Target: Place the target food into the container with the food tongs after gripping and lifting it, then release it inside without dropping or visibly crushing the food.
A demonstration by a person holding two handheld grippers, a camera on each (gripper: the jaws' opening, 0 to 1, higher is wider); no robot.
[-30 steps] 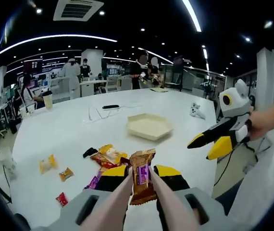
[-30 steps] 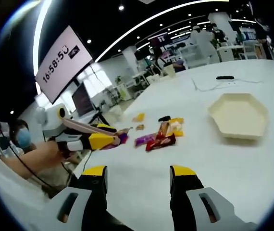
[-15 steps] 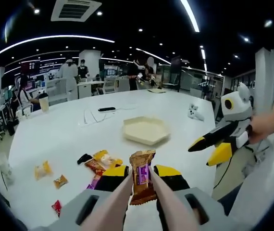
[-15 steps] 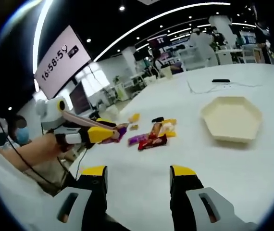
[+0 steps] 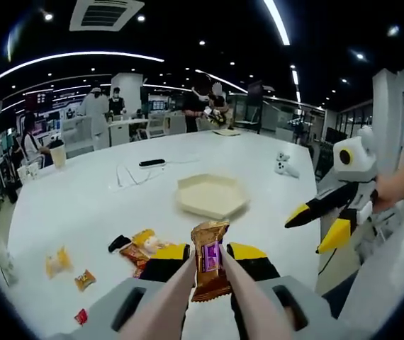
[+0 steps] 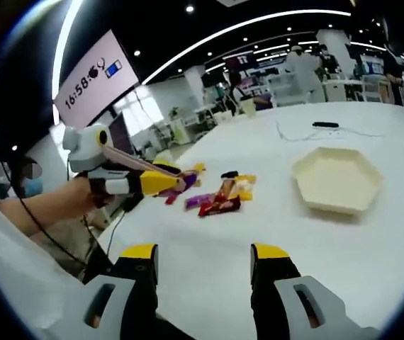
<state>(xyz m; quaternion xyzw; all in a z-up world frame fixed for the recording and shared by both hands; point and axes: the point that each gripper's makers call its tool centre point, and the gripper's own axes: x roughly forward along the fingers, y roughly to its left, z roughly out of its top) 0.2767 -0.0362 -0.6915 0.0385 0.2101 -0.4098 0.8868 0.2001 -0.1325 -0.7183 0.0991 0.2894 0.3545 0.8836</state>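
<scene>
A pair of beige food tongs (image 5: 177, 294) sits between the jaws of my left gripper (image 5: 209, 253), which is shut on them. The tong tips pinch an orange and purple snack packet (image 5: 210, 261), held upright above the white table (image 5: 81, 198). The cream hexagonal container (image 5: 212, 195) lies empty beyond it. My right gripper (image 6: 205, 256) hangs open over the table with nothing between its fingers; it also shows at the right (image 5: 317, 225). The left gripper (image 6: 152, 183) with the tongs (image 6: 135, 164) appears left of the container (image 6: 337, 180).
Several loose snack packets (image 5: 142, 244) lie on the table left of the tongs, the same pile (image 6: 220, 198) lying between the left gripper and the container. A black remote (image 5: 151, 162) and a cable lie farther back. People stand at distant tables. A person's arm (image 6: 42, 212) holds the left gripper.
The left gripper's camera has shifted slightly, so the container now sits more centred ahead of the held packet. The packet stays pinched in the tongs. The right gripper stays open.
</scene>
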